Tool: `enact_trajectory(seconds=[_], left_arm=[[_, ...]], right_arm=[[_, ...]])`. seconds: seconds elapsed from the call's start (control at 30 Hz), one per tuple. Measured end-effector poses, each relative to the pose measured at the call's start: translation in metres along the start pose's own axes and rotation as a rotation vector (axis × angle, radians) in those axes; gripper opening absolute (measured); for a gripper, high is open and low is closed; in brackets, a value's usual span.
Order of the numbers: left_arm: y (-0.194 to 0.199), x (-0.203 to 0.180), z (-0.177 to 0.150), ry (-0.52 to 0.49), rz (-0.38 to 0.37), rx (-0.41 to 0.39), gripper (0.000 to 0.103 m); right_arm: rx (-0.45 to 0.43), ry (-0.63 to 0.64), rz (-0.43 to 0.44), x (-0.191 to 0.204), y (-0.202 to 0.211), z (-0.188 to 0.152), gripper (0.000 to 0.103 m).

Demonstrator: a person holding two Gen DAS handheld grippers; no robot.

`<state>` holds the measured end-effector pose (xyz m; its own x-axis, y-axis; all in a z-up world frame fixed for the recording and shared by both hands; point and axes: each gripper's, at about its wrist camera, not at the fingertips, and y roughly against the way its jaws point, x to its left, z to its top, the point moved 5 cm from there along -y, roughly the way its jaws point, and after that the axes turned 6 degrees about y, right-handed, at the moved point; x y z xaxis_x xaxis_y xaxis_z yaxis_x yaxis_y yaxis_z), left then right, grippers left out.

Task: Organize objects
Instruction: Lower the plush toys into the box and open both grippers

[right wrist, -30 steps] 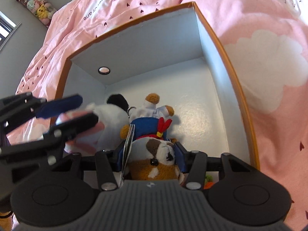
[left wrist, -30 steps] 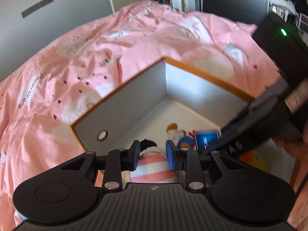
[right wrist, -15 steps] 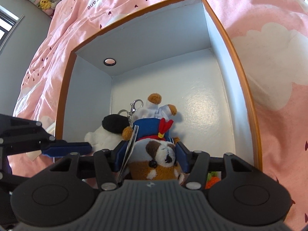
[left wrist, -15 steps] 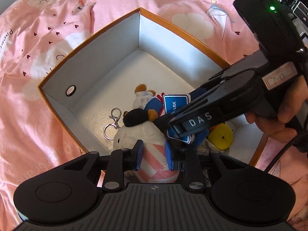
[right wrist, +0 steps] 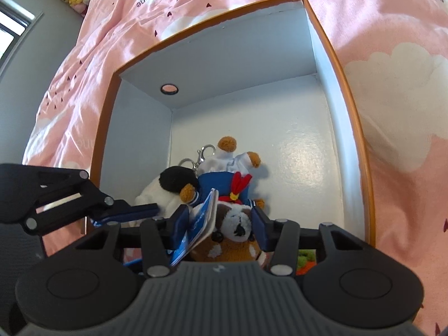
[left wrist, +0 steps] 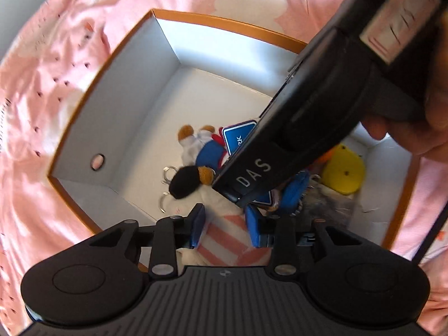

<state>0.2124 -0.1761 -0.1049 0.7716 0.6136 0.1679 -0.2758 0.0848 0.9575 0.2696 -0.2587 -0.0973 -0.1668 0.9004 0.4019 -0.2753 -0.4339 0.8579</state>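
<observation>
An orange-rimmed white box (left wrist: pixel 224 25) (right wrist: pixel 352 128) lies on the pink bed. My left gripper (left wrist: pixel 225 224) is shut on a white plush with pink stripes and a black ear (left wrist: pixel 224 238), held low inside the box at its near-left wall; the plush also shows in the right wrist view (right wrist: pixel 156 193). My right gripper (right wrist: pixel 218 224) is shut on a brown-and-white dog plush in a blue sailor suit (right wrist: pixel 235 221) with a blue tag (right wrist: pixel 201 221), resting on the box floor. The dog plush (left wrist: pixel 201 145) lies beside the white one, touching it.
A yellow plush (left wrist: pixel 343 170) and a clear wrapper (left wrist: pixel 327 204) lie in the box's right corner. Something green and orange (right wrist: pixel 305 263) shows under my right gripper. The pink duvet (right wrist: pixel 392 56) surrounds the box. The box's far half has bare floor (right wrist: pixel 294 145).
My left gripper has tilted downward and moved over the box, lowering the white plush inside. My right gripper has lowered the dog plush slightly and its jaws look a bit wider.
</observation>
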Motion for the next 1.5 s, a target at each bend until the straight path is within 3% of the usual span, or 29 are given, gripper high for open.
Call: enact_trajectory(seconds=[0.1, 0.2, 0.3, 0.37, 0.47, 0.53, 0.7, 0.9, 1.03, 1.1, 1.3, 1.43, 1.5], left_arm=[[-0.002, 0.001, 0.001, -0.019, 0.025, -0.028, 0.038], [-0.004, -0.005, 0.000, -0.097, 0.105, -0.085, 0.039], [-0.007, -0.017, -0.004, -0.163, 0.133, -0.102, 0.039], [-0.006, -0.019, -0.006, -0.159, 0.107, -0.100, 0.039], [0.006, -0.003, -0.006, -0.053, 0.000, -0.092, 0.042], [0.016, 0.009, -0.006, 0.004, -0.049, -0.083, 0.050], [0.023, 0.014, -0.013, 0.054, -0.140, -0.014, 0.050], [0.007, -0.008, -0.014, -0.007, -0.064, -0.009, 0.053], [0.001, -0.013, -0.026, -0.104, 0.053, -0.004, 0.039], [-0.001, -0.012, -0.028, -0.104, 0.043, 0.010, 0.034], [0.010, 0.004, -0.024, -0.010, -0.092, -0.015, 0.034], [0.025, 0.023, -0.016, -0.010, -0.076, -0.080, 0.036], [0.030, 0.036, -0.008, -0.001, -0.062, -0.114, 0.042]], right_arm=[[-0.018, -0.011, 0.001, 0.000, -0.001, 0.005, 0.050], [-0.041, -0.032, 0.000, -0.002, -0.003, 0.010, 0.050], [-0.010, -0.014, -0.029, 0.002, -0.007, 0.009, 0.050], [0.014, -0.008, -0.032, 0.002, -0.008, 0.005, 0.052], [0.019, -0.013, -0.013, -0.001, -0.002, 0.000, 0.053], [0.013, -0.004, -0.008, -0.002, 0.002, -0.002, 0.052], [0.009, 0.030, -0.004, -0.001, 0.011, -0.007, 0.053], [0.019, 0.050, -0.010, -0.001, 0.015, -0.011, 0.045], [0.006, 0.024, 0.004, -0.004, 0.016, -0.010, 0.040], [-0.004, -0.001, 0.033, -0.007, 0.013, -0.008, 0.038], [-0.009, -0.020, 0.092, -0.006, 0.003, -0.004, 0.038], [-0.025, 0.075, 0.030, 0.000, 0.007, -0.002, 0.036], [-0.058, 0.124, -0.014, 0.004, 0.013, -0.001, 0.033]])
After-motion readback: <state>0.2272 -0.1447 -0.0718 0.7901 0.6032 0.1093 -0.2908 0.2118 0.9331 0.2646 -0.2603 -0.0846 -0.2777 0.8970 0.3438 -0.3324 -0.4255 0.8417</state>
